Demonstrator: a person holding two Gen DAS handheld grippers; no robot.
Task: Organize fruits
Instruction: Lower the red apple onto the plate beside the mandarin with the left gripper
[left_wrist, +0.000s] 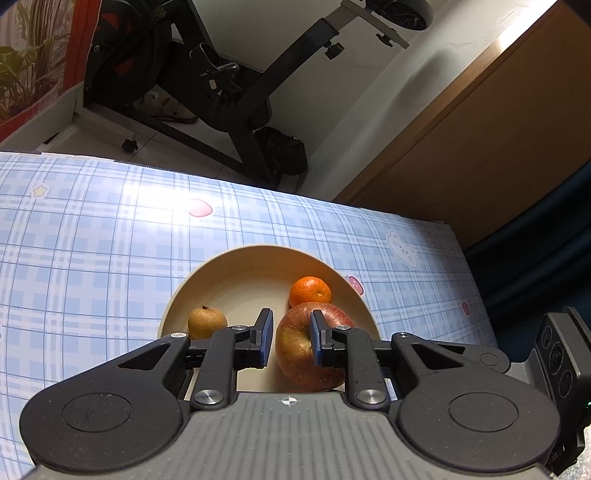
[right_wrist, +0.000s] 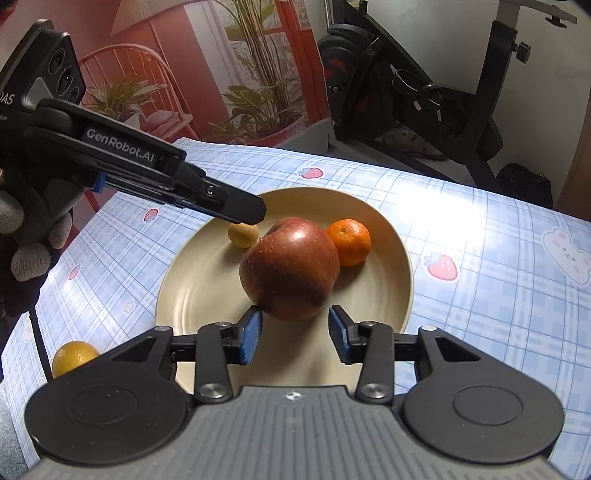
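Near left, a yellow citrus fruit (right_wrist: 74, 358) lies alone on the blue checked tablecloth (right_wrist: 480, 229), just outside the plate's rim and close to the table's left edge.

A gloved hand (right_wrist: 29, 236) holds the left gripper (left_wrist: 290, 317), which reaches in from the left and hangs above the far-left part of the beige plate (right_wrist: 192, 288). Its tip is over a small yellow-brown fruit (right_wrist: 243, 234). Its jaws are drawn in to a narrow gap, with nothing between the pads.

On the plate, the small fruit sits far left, apart from the rim. The red apple (right_wrist: 290, 267) sits at centre. The mandarin (right_wrist: 349, 242) is just right of the apple, and contact cannot be judged.

The right gripper (right_wrist: 294, 313) is at the plate's near rim with its jaws apart. Its blue pads (right_wrist: 251, 334) flank the apple's near side without pressing on it.

To the right, the cloth is open as far as the table's right edge. Beyond the far edge stands an exercise bike (right_wrist: 424, 96).
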